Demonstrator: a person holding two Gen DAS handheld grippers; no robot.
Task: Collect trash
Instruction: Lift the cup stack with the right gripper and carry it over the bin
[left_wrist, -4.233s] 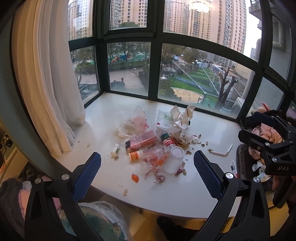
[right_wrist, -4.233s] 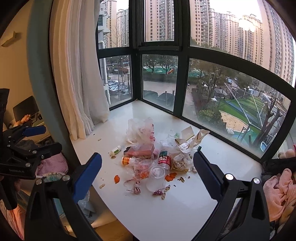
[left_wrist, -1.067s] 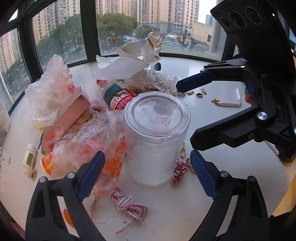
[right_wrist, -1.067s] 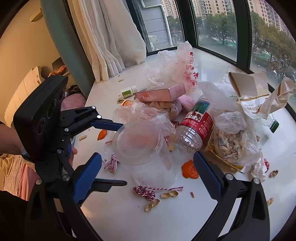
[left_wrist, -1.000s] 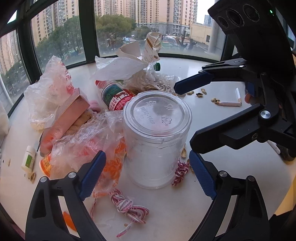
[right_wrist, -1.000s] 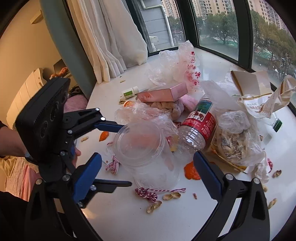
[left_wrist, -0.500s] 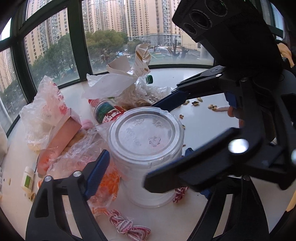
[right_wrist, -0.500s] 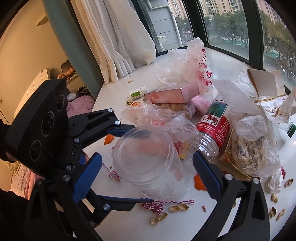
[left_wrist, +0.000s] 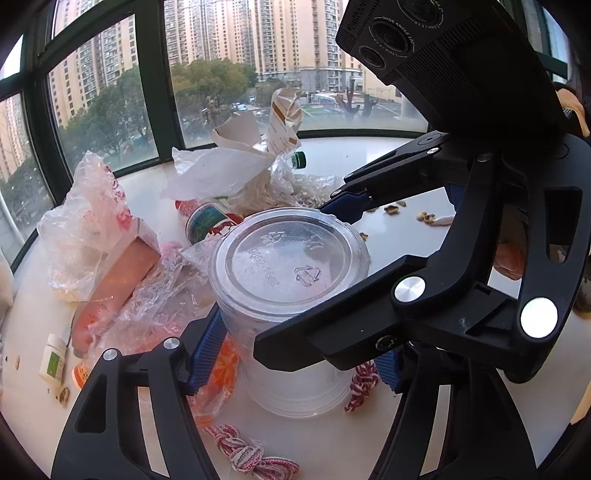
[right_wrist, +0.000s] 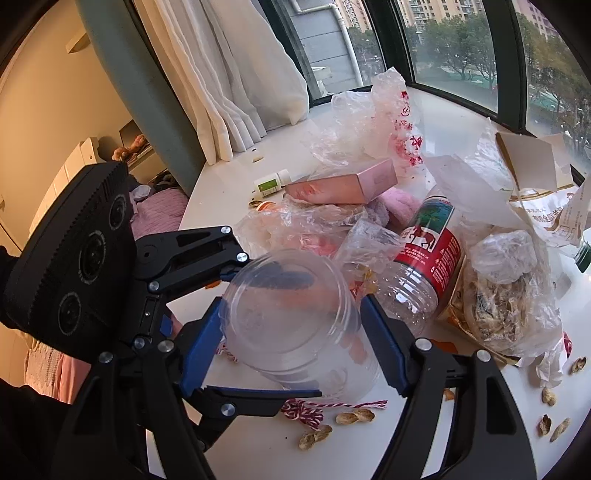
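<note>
Both tongs have just been closing around the upturned clear plastic cup (left_wrist: 288, 295) on the white sill (right_wrist: 258, 443): the right gripper (right_wrist: 291, 347) pads touch its sides, the left gripper (left_wrist: 295, 354) seemingly also, though its far pad is hidden.

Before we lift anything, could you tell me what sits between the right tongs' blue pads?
The clear upturned plastic cup, seen in the right wrist view.

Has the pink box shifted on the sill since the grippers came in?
No. The pink box lies as before, between the small white bottle and the red-labelled bottle.
</note>
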